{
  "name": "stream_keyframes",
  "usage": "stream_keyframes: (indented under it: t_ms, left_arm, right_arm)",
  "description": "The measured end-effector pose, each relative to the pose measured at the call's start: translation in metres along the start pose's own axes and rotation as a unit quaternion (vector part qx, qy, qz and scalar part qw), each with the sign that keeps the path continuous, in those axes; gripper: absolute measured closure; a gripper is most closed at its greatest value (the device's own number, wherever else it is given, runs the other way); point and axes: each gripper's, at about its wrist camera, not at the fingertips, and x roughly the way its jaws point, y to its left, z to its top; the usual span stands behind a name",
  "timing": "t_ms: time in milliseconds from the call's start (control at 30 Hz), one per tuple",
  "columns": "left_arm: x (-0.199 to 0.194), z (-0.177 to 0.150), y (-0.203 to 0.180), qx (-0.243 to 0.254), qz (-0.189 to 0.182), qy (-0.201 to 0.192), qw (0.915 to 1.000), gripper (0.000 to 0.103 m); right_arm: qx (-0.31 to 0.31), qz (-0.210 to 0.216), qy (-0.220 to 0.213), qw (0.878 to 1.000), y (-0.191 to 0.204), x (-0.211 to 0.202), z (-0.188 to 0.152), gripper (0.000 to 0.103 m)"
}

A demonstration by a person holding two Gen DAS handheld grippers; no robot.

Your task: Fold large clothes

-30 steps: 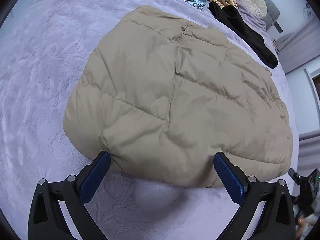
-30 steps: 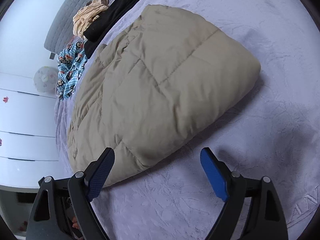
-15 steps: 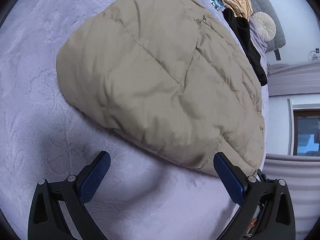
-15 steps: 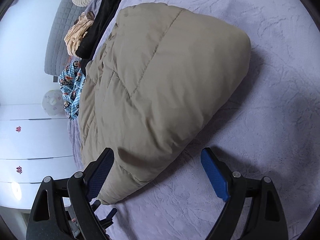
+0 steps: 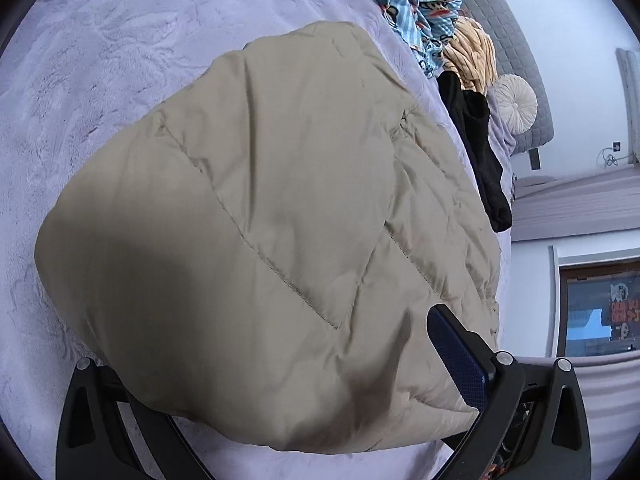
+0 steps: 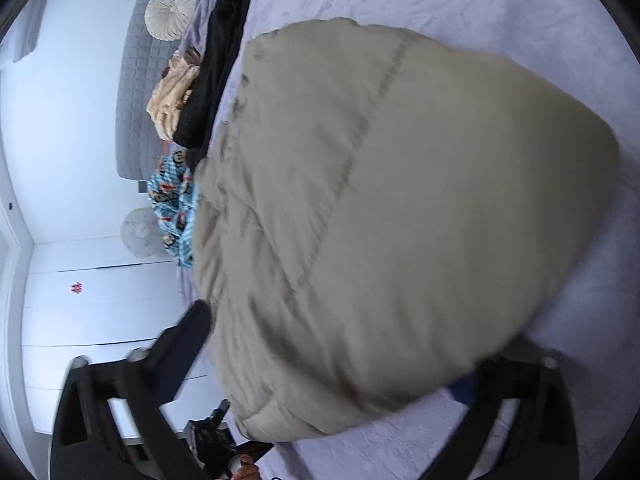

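Where lavender bedspread (image 5: 100, 60) lies — beige puffer jacket (image 5: 260, 220), grey headboard (image 6: 132, 80)

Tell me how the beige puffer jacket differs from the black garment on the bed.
The beige puffer jacket is thick, quilted and folded into a broad bundle; the black garment is thin and lies in a long narrow strip. The jacket sits nearest the cameras, while the black garment lies beyond it, by the other clothes. Both rest on the lilac bedspread.

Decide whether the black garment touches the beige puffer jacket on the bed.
Cannot tell. In the left wrist view the black garment lies right beside the beige puffer jacket, and no clear gap or overlap shows; the right wrist view is too blurred.
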Motion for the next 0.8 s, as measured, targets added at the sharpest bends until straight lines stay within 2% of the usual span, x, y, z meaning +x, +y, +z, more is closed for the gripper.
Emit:
stream_keyframes:
  t_ms: [67, 133, 300, 333, 367, 400, 433, 467, 500, 533, 600, 667, 800]
  left_arm:
    - [0.003, -0.001, 0.001, 0.013, 0.014, 0.000, 0.9998, 0.000]
    - [0.012, -0.005, 0.003, 0.031, 0.040, 0.006, 0.9987, 0.000]
    - [0.027, 0.004, 0.008, 0.000, 0.026, 0.011, 0.9996, 0.001]
    - [0.025, 0.007, 0.005, -0.004, 0.019, 0.003, 0.9998, 0.015]
    - [0.023, 0.010, 0.001, -0.003, 0.019, -0.005, 0.9998, 0.034]
    - [0.022, 0.011, -0.002, -0.001, 0.022, -0.011, 0.9997, 0.042]
    - [0.018, 0.012, -0.005, 0.004, 0.020, -0.020, 0.9996, 0.059]
    - [0.012, 0.011, -0.010, 0.016, 0.019, -0.029, 0.9993, 0.071]
    - [0.007, 0.011, -0.015, 0.030, 0.019, -0.035, 0.9987, 0.075]
    - [0.001, 0.009, -0.021, 0.050, 0.022, -0.041, 0.9977, 0.079]
    - [-0.012, 0.005, -0.033, 0.100, 0.033, -0.049, 0.9933, 0.082]
    - [-0.022, 0.000, -0.048, 0.151, 0.044, -0.055, 0.9860, 0.082]
    - [-0.042, -0.006, -0.058, 0.203, 0.041, -0.047, 0.9772, 0.082]
  right_arm:
    - [0.002, 0.023, -0.003, 1.000, 0.005, 0.002, 0.005, 0.000]
    - [-0.004, 0.016, 0.008, 1.000, 0.006, 0.006, 0.007, 0.000]
    - [0.006, -0.004, 0.045, 0.999, -0.008, 0.022, 0.010, 0.000]
    - [0.010, -0.004, 0.050, 0.999, -0.010, 0.028, 0.010, 0.000]
    - [0.010, -0.006, 0.052, 0.999, -0.010, 0.032, 0.011, 0.000]
    - [0.007, -0.011, 0.053, 0.999, -0.009, 0.038, 0.012, 0.000]
    - [0.007, -0.015, 0.053, 0.998, -0.007, 0.042, 0.015, 0.000]
    - [0.015, -0.019, 0.050, 0.998, -0.006, 0.045, 0.017, 0.001]
    - [0.025, -0.016, 0.045, 0.999, -0.007, 0.045, 0.018, 0.006]
    - [0.039, -0.008, 0.039, 0.998, -0.008, 0.045, 0.019, 0.037]
    - [0.059, -0.002, 0.042, 0.997, -0.012, 0.043, 0.020, 0.061]
    - [0.056, 0.008, 0.038, 0.998, -0.011, 0.036, 0.015, 0.072]
    - [0.019, 0.002, 0.033, 0.999, 0.004, 0.018, 0.001, 0.076]
